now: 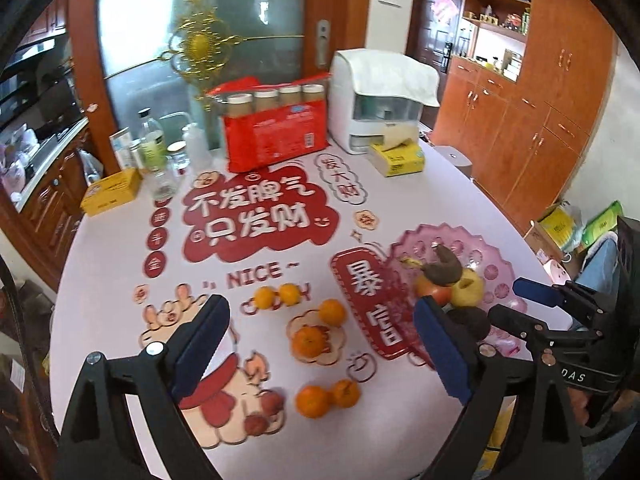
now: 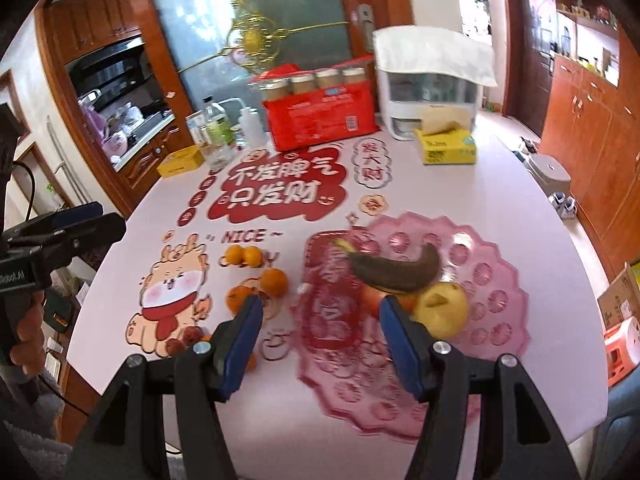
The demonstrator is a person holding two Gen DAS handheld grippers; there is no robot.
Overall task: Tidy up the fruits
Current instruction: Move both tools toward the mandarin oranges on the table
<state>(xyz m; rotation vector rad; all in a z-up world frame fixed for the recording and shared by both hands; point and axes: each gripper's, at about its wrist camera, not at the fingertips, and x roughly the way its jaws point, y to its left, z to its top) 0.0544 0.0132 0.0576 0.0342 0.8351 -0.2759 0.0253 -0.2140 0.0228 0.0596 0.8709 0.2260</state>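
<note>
Hovering both tools above the worktop (image 1: 120, 248), I have the left tool (image 1: 320, 344) spread wide and the right tool (image 2: 320, 340) partly open, both empty. Next I'd drop squarely over one mandarin (image 1: 309, 341), closing gently on its soft skin. Six lie loose left of the pink tray (image 2: 500, 280), which holds a blackened banana (image 2: 396, 270) and apples.

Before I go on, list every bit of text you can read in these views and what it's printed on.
"不发脾气 只发财": big red cloud on the tablecloth.
"NICE ~": tablecloth, below that cloud.
"暴富": red panel beside the pink tray.
"发大财": small outlined bubble.
"DAS": right tool body, partly cut off.
"Robot.AI": left tool body, partly cut off.
Red pack, yellow boxes, bottle labels: too small or blurred.
</note>
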